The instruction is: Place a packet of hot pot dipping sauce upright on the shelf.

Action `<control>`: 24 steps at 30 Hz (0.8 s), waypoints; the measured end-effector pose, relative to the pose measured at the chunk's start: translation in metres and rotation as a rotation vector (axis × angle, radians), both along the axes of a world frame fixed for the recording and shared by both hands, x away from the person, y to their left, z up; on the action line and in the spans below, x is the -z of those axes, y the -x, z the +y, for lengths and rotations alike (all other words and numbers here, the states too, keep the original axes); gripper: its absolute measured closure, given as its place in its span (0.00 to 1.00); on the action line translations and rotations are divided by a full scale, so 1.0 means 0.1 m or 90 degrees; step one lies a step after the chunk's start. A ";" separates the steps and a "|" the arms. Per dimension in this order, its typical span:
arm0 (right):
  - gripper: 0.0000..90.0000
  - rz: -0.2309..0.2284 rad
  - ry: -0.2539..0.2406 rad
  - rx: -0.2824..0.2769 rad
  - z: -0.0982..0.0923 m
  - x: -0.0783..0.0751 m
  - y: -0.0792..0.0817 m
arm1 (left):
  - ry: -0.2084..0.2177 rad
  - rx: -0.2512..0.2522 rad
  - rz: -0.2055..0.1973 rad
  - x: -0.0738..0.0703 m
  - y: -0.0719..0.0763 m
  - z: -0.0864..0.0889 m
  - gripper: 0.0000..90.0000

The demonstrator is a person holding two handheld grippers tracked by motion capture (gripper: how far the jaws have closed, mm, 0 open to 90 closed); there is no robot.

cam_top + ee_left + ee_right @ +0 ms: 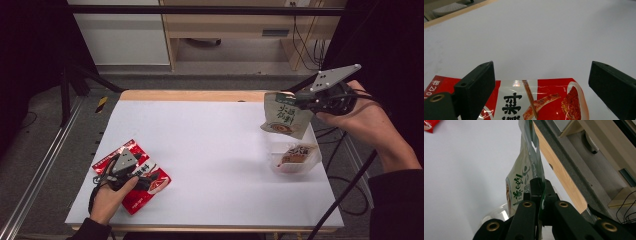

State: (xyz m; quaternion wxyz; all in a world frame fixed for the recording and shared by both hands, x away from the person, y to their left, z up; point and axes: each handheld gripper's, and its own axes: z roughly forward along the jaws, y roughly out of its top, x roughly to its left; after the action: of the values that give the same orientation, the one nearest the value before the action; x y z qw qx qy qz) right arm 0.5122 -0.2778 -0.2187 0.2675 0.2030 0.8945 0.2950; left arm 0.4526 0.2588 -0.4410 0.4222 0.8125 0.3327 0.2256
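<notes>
Nearest me, my left gripper (131,172) is hovering spread over the glossy red snack packet (134,175); my right gripper (306,104) is pinching the pale green-printed pouch (283,116) above the clear plastic tub (296,159).

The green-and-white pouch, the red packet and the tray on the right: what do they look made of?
Green-and-white pouch: thin, flexible plastic film, its clear edge pinched flat in the right gripper.
Red packet: glossy printed plastic film, showing bright glare and a clear window.
Tray: apparently thin clear rigid plastic; the table shows through its walls.
</notes>
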 end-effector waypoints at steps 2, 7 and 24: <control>1.00 0.001 -0.004 0.000 -0.02 0.04 -0.02 | 0.001 -0.001 0.000 0.00 0.00 0.00 0.08; 1.00 0.004 -0.014 0.008 -0.09 0.18 -0.08 | 0.000 -0.001 0.001 0.00 0.00 -0.01 0.07; 1.00 0.068 -0.017 0.013 -0.34 0.49 -0.14 | -0.006 -0.003 0.004 0.01 0.00 -0.01 0.07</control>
State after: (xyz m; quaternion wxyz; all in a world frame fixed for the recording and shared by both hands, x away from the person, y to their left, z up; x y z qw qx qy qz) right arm 0.5262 -0.3115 -0.2680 0.2199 0.2311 0.9013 0.2931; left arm 0.4531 0.2578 -0.4423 0.4169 0.8145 0.3348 0.2251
